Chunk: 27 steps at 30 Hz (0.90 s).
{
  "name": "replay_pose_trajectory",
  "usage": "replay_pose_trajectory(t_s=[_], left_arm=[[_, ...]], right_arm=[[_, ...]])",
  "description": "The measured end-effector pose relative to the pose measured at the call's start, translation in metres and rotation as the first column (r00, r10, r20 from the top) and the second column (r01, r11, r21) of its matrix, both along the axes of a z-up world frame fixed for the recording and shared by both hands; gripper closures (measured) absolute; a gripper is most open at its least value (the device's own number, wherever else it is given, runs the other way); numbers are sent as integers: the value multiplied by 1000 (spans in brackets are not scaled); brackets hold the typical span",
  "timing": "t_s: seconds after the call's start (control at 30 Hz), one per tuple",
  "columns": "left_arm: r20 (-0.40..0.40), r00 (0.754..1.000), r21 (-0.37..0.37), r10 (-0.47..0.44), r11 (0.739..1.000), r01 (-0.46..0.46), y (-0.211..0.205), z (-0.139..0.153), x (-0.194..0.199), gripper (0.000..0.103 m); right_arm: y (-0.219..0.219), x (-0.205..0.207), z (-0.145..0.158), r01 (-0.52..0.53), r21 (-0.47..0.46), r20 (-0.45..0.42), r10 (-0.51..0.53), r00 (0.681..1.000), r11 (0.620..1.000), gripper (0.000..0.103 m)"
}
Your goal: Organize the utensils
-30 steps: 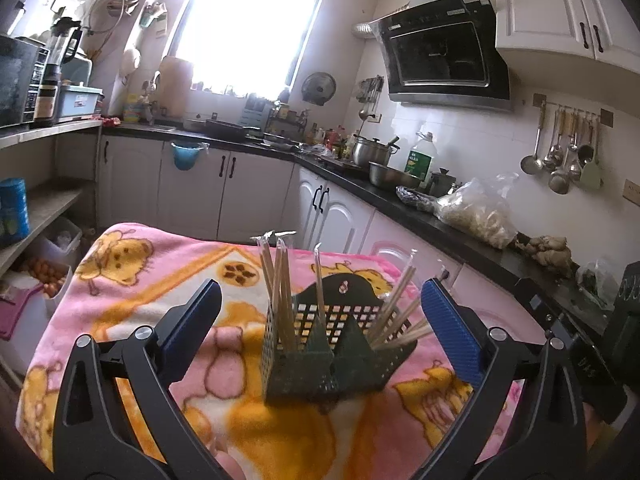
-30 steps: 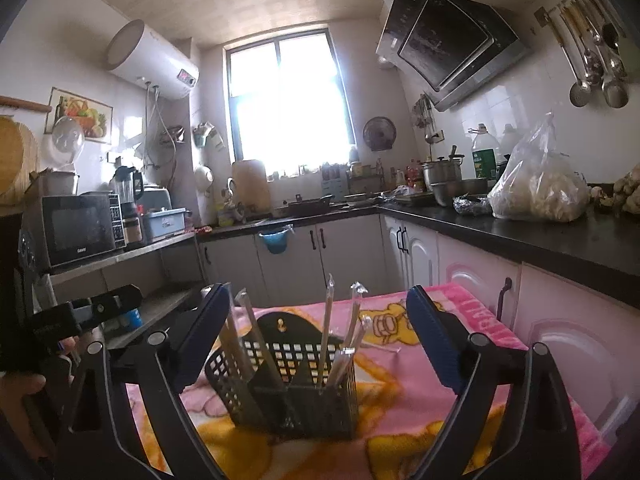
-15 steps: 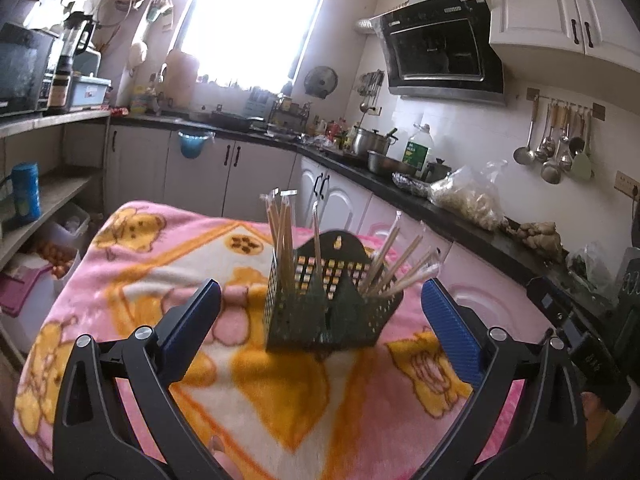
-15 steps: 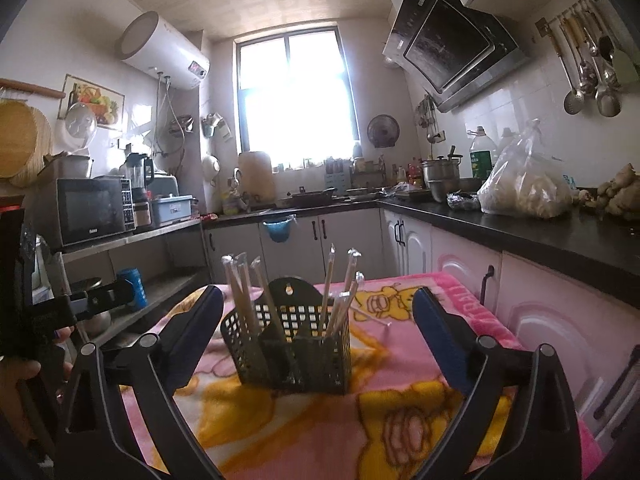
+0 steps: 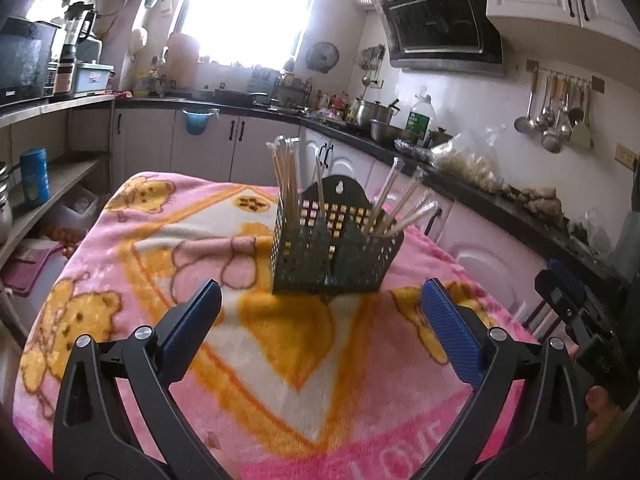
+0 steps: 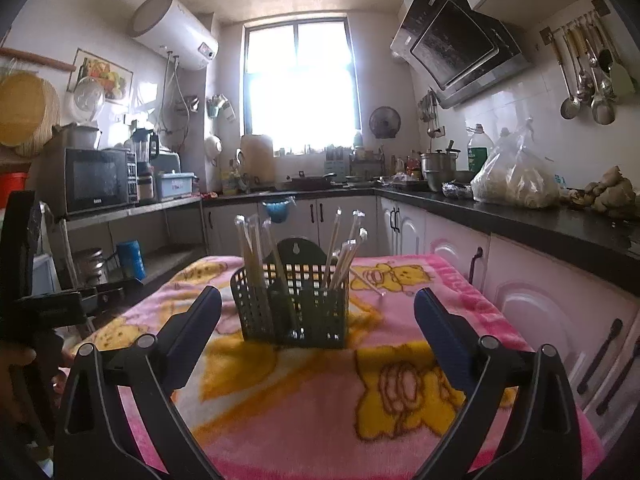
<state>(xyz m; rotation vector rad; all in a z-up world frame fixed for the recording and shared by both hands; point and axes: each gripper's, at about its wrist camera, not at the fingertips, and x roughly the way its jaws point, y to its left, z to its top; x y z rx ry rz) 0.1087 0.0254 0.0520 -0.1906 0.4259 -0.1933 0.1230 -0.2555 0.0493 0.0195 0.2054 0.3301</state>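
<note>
A dark green perforated utensil holder (image 5: 332, 256) stands upright on a pink and yellow blanket (image 5: 280, 360). Plastic-wrapped chopsticks stand in its left compartment (image 5: 286, 176) and lean out of its right one (image 5: 400, 204). My left gripper (image 5: 320, 290) is open with nothing between its fingers, short of the holder. The right wrist view shows the same holder (image 6: 296, 304) from the other side, beyond my open, empty right gripper (image 6: 317, 294). One loose chopstick (image 6: 366, 280) lies on the blanket (image 6: 320, 400) behind the holder.
A black counter (image 6: 520, 216) with a plastic bag, pots and white cabinets runs along the right. Shelves with a microwave (image 6: 96, 180) and a blue can (image 5: 34, 176) stand on the left. The right gripper's body (image 5: 568, 304) shows at the left wrist view's right edge.
Both grippers have drawn back from the holder and sunk a little. The holder now looks smaller and farther off, with more blanket in front of it. It stays in place.
</note>
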Motion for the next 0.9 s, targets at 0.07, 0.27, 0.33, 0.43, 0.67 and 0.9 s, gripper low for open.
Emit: replay_pose_trajectory(t_s=[0.07, 0.27, 0.33, 0.43, 0.67, 0.9], left_arm=[[-14, 1000, 7, -2, 1000, 2, -1, -5, -4, 11], [-55, 998, 30, 12, 999, -11, -2, -23, -12, 11], [-70, 997, 35, 17, 999, -15, -2, -29, -13, 11], [-90, 995, 48, 34, 998, -30, -2, -39, -16, 11], [-154, 987, 55, 53, 997, -45, -4, -65, -22, 11], [-181, 981, 51, 68, 997, -60, -5, -81, -28, 11]], right_arm=[[1, -3, -4, 7, -7, -9, -7, 1000, 1000, 8], [3, -8, -17, 48, -8, -67, -48, 997, 999, 7], [4, -10, -24, 56, -8, -81, -57, 995, 998, 7], [4, -13, -32, 79, -16, -84, -80, 993, 997, 7], [5, -16, -52, 83, -20, -144, -85, 986, 996, 6], [6, -20, -63, 82, -15, -183, -83, 979, 997, 6]])
